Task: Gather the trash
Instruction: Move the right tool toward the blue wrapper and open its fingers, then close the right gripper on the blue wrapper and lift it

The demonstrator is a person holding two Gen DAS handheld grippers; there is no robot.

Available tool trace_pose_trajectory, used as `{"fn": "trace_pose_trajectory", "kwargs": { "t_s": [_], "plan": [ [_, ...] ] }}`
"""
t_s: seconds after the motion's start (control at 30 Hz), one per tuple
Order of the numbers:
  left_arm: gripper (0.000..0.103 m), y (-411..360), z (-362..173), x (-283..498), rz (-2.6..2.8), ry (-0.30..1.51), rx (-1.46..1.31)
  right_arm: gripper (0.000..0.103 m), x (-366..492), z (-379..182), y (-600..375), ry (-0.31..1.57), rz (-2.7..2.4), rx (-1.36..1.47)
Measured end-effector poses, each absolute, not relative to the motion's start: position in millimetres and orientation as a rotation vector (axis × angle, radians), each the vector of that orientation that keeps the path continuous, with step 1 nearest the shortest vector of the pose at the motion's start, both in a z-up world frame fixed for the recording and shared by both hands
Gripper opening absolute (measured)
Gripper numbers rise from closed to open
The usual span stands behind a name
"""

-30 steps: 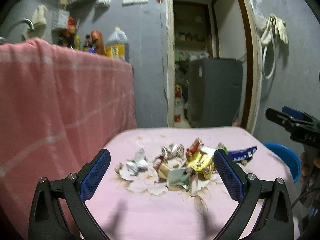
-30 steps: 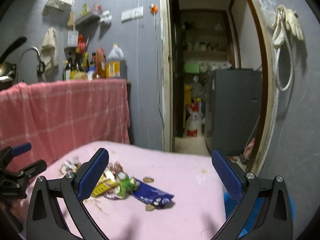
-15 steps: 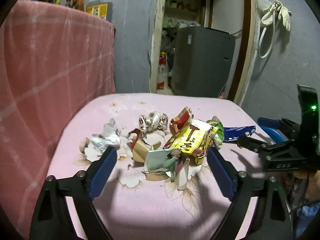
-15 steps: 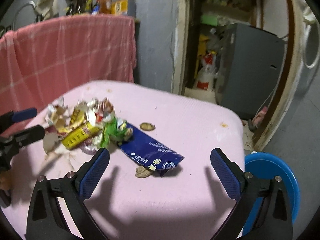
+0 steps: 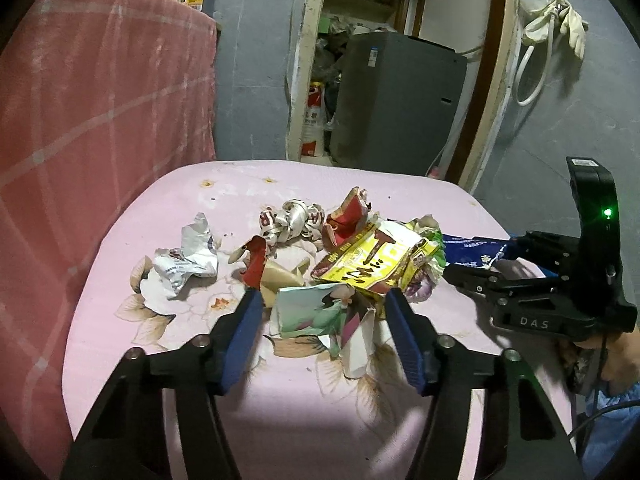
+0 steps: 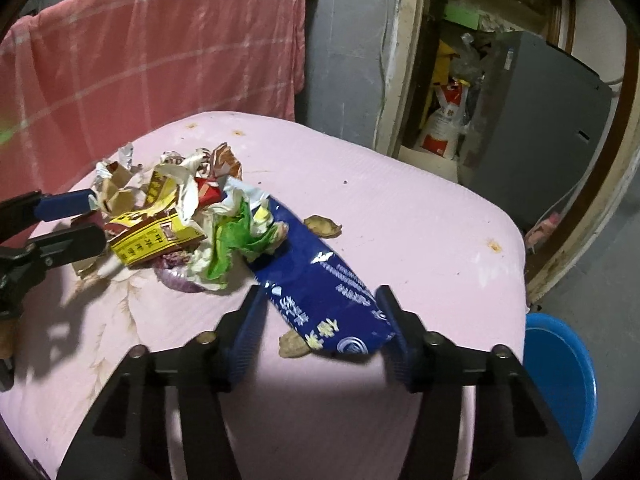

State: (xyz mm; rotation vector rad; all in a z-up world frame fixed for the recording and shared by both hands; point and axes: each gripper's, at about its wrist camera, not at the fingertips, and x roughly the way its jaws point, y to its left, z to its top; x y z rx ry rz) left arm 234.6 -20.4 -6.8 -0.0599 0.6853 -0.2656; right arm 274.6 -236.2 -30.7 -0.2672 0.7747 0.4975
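While the pink-covered bench (image 6: 400, 216) carries the trash pile (image 5: 352, 256), a blue basin (image 6: 560, 376) sits below its right edge, contents hidden. My right hand-held gripper (image 6: 320, 320) is closing around the blue wrapper (image 6: 320, 280); my left hand-held gripper (image 5: 324, 320) is closing around crumpled paper (image 5: 316, 312).

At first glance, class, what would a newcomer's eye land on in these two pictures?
The heap of crumpled wrappers in the middle of the pink table, with the left claw closing around a pale torn packet. Next, the blue packet nearer the table's edge, between the closing jaws of the right claw, and the blue bucket below.
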Motion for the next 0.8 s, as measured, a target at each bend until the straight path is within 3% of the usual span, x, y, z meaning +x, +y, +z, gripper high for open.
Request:
{"fn": "trace_pose_trajectory", "kwargs": {
  "t_s": [0.17, 0.43, 0.63, 0.73, 0.77, 0.8],
  "plan": [
    [0.043, -21.3, -6.3, 231.4, -0.271, 0.695, -0.065, 0.041, 269.6, -30.6, -240.2, 0.761, 0.491, -0.240],
    [0.034, -17.0, -4.5, 221.4, -0.257, 0.692, -0.113, 0.038, 246.0, -26.8, -248.9, 0.671, 0.438, -0.188],
    [0.032, -23.2, -0.1, 207.4, -0.266, 0.668, -0.103, 0.036, 225.6, -21.9, -251.8, 0.595, 0.387, -0.172],
    [0.031, -25.9, 1.9, 200.6, -0.269, 0.656, -0.095, 0.030, 216.3, -21.8, -253.1, 0.574, 0.376, -0.159],
    [0.019, -26.4, 2.4, 199.1, -0.270, 0.652, -0.095, 0.029, 213.5, -22.1, -253.8, 0.568, 0.373, -0.155],
    [0.013, -27.2, 2.5, 197.2, -0.272, 0.651, -0.094, 0.029, 210.6, -21.8, -254.0, 0.558, 0.367, -0.151]
  ]
}}
